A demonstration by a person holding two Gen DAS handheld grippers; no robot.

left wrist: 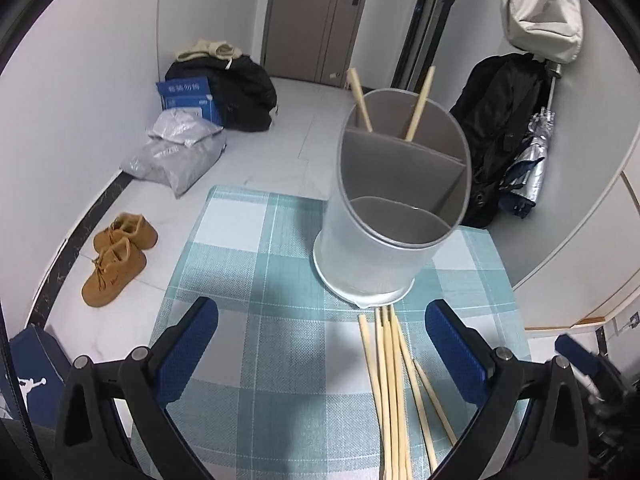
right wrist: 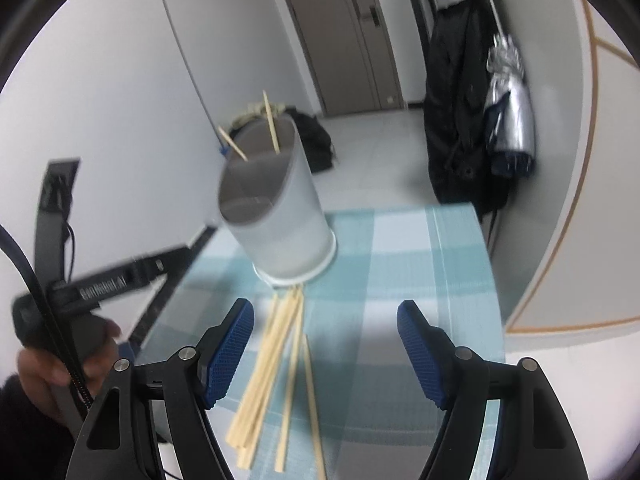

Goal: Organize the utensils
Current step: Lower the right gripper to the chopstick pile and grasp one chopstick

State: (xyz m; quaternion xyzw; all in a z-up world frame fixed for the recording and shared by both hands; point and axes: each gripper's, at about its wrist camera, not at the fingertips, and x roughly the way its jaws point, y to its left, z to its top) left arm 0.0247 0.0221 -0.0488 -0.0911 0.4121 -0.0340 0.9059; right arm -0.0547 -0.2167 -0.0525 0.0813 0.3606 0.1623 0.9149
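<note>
Chopsticks (left wrist: pixel 390 392) are seen lying loose in a messy bunch on the blue checked cloth (left wrist: pixel 248 280), with their far ends just beside the foot of the grey holder (left wrist: pixel 376 240). The holder is stood upright on the cloth and is split into parts inside. Two chopsticks (left wrist: pixel 418 108) are already leaned in its far part. The left gripper (left wrist: pixel 322 354) is held low over the cloth, its blue pads spread very wide, with nothing gripped. The right gripper (right wrist: pixel 325 354) is also spread apart over the bunch, and nothing is pinched. A hand (right wrist: pixel 52 364) is seen on the left handle.
</note>
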